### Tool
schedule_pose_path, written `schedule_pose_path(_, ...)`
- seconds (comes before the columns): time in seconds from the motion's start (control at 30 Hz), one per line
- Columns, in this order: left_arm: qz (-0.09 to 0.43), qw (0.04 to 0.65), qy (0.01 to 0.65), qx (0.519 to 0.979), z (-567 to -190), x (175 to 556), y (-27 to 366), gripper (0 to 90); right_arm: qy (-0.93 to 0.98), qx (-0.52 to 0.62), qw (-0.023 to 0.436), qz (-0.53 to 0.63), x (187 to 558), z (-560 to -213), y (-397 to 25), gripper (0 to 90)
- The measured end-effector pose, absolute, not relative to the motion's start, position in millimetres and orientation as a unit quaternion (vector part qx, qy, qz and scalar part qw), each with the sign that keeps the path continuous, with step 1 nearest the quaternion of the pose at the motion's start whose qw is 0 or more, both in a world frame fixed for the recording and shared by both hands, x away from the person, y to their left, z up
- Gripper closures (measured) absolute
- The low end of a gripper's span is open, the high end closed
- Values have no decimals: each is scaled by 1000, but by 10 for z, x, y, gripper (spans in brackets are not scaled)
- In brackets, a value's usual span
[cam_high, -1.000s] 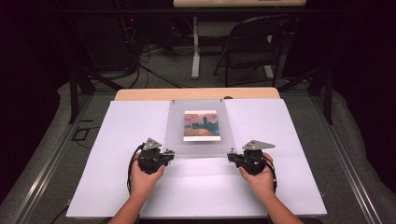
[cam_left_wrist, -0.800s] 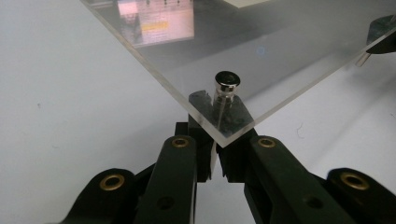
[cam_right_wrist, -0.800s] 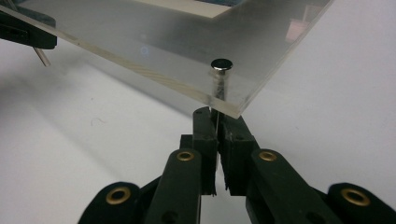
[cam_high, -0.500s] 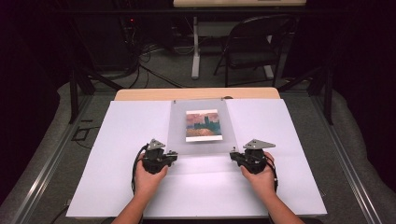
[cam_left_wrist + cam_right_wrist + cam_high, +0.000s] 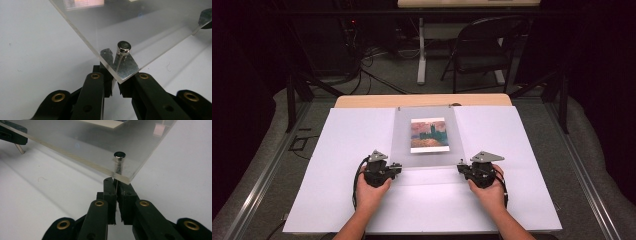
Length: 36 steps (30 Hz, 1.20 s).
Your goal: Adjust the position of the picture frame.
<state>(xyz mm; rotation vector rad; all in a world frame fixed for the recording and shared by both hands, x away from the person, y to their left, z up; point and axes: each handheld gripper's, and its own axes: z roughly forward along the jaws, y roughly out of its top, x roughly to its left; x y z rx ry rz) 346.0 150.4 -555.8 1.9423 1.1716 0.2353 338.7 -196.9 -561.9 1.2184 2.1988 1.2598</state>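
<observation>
A clear acrylic sheet (image 5: 402,145) lies over a small painted picture (image 5: 429,135) in the middle of the white board. My left gripper (image 5: 398,169) is at the sheet's near left corner and my right gripper (image 5: 460,167) at its near right corner. In the left gripper view my jaws (image 5: 115,86) are shut on a thin metal tab (image 5: 125,66) under the corner, below a silver stud (image 5: 124,47). In the right gripper view my jaws (image 5: 116,195) pinch a tab seen edge-on beneath a dark-topped stud (image 5: 119,155). The sheet's (image 5: 82,145) near edge hangs above the board.
The white board (image 5: 337,200) covers a wooden table (image 5: 362,101). Behind the table stand a folding chair (image 5: 482,45) and a desk leg, with cables on the floor. Metal rails run along both sides.
Both hands and grippers have shifted slightly toward the person, and the left one a little to the right. The sheet and picture look unmoved.
</observation>
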Motion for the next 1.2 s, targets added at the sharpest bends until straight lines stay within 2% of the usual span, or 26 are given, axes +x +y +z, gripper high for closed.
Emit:
schedule_pose_path(0.5, 99, 414, 472, 772, -5545, 3446, 1539, 839, 771, 430, 157, 442, 3363, -5608, -1931, 853)
schedule_pose_path(0.67, 97, 421, 470, 770, -5545, 3421, 1563, 816, 774, 425, 157, 442, 3353, -5611, -1935, 842)
schedule_pose_path(0.8, 103, 421, 457, 776, -5529, 3356, 1567, 732, 780, 416, 165, 438, 3292, -5585, -1933, 760)
schedule_pose_path(0.87, 103, 419, 453, 780, -5518, 3314, 1578, 684, 785, 412, 164, 432, 3254, -5559, -1938, 691)
schedule_pose_path(1.1, 114, 424, 455, 775, -5475, 3217, 1645, 475, 794, 400, 179, 421, 3104, -5462, -2013, 523)
schedule_pose_path(1.2, 105, 428, 455, 774, -5492, 3181, 1682, 450, 792, 408, 172, 421, 3065, -5445, -2060, 488)
